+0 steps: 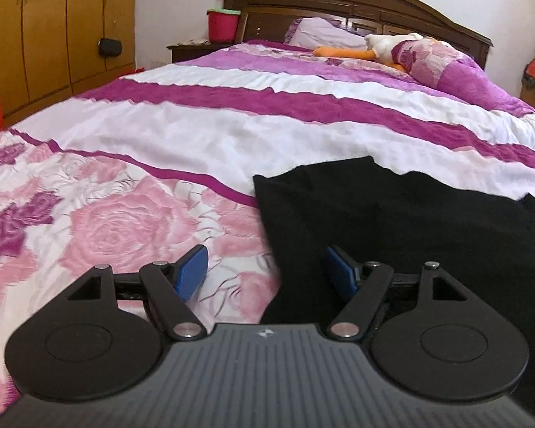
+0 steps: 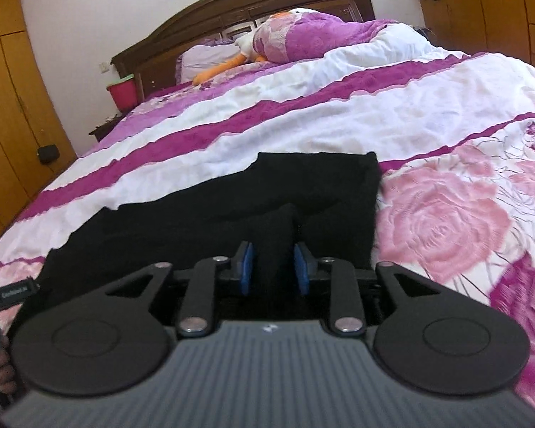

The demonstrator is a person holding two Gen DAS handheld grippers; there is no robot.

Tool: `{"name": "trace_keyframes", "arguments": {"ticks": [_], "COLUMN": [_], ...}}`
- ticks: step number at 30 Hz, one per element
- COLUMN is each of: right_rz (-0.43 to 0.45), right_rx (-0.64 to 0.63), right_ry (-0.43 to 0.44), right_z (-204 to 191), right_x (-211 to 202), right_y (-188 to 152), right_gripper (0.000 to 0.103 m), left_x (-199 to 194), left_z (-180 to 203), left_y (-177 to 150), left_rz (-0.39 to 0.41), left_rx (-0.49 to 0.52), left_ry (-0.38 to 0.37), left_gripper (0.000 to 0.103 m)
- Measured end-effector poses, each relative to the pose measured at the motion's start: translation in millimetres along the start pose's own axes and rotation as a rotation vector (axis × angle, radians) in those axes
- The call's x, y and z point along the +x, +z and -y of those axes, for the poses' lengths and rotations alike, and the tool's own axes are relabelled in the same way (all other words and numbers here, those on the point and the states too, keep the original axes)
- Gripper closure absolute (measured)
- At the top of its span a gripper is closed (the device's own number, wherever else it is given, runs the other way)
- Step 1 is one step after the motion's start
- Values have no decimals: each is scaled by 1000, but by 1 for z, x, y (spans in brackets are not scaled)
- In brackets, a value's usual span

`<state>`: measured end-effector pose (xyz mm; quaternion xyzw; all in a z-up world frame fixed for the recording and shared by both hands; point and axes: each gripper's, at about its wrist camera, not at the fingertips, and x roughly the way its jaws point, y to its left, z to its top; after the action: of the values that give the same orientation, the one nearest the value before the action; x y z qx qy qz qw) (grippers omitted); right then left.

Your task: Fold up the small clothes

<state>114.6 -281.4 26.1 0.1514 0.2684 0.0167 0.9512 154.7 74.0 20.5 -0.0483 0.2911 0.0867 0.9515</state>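
A small black garment (image 1: 392, 221) lies spread on the bed's floral and striped cover (image 1: 203, 135). My left gripper (image 1: 267, 271) is open over the garment's left edge, its left blue pad above the floral cover and its right pad above the black cloth, with nothing between them. In the right wrist view the same black garment (image 2: 232, 199) lies ahead. My right gripper (image 2: 273, 267) is shut on a raised pinch of the black cloth near the garment's near edge, with the fold standing up between the blue pads.
At the head of the bed (image 2: 339, 114) lie a pillow (image 1: 324, 32), a plush duck (image 1: 385, 46) and a rolled purple quilt (image 2: 314, 35). Wooden wardrobes (image 1: 46, 28) stand left, a red bucket (image 1: 223, 25) on the nightstand, a dresser (image 2: 492, 21) right.
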Motion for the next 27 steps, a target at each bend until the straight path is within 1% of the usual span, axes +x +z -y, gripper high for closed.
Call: {"name": "trace_keyframes", "arguments": {"ticks": [4, 7, 9, 12, 16, 19, 20, 21, 22, 24, 27], "right_rz": [-19, -64, -62, -54, -41, -38, -39, -41, -44, -43, -50], "right_rx": [-19, -37, -25, 5, -23, -18, -14, -10, -6, -2, 9], "right_ry": [-1, -39, -31, -35, -37, -21, -14, -8, -4, 7, 15], "right_z": [1, 3, 7, 8, 7, 10, 12, 13, 14, 17, 22], "right_x": [-2, 7, 8, -5, -34, -59, -68, -75, -83, -99, -121], "right_y": [-8, -15, -18, -15, -17, -21, -23, -25, -28, -34, -45], "right_gripper": [74, 76, 75, 75, 74, 73, 72, 67, 59, 53, 53], "left_x": [-25, -38, -48, -63, -84, -102, -107, -111, -116, -126, -140], "left_z": [-7, -10, -12, -20, -32, -39, -41, -43, -44, -47, -52], "left_y": [-7, -13, -15, -18, -22, -29, -32, -35, -38, -45, -57], "left_rz": [-5, -18, -18, -30, -39, -52, -58, -65, -74, -90, -119], "left_rx": [33, 80, 96, 112, 115, 132, 137, 141, 144, 149, 141], "left_ry": [6, 19, 19, 18, 1, -10, -14, -18, -23, -36, -52], "left_gripper": [26, 26, 26, 26, 26, 26, 26, 26, 26, 26, 26]}}
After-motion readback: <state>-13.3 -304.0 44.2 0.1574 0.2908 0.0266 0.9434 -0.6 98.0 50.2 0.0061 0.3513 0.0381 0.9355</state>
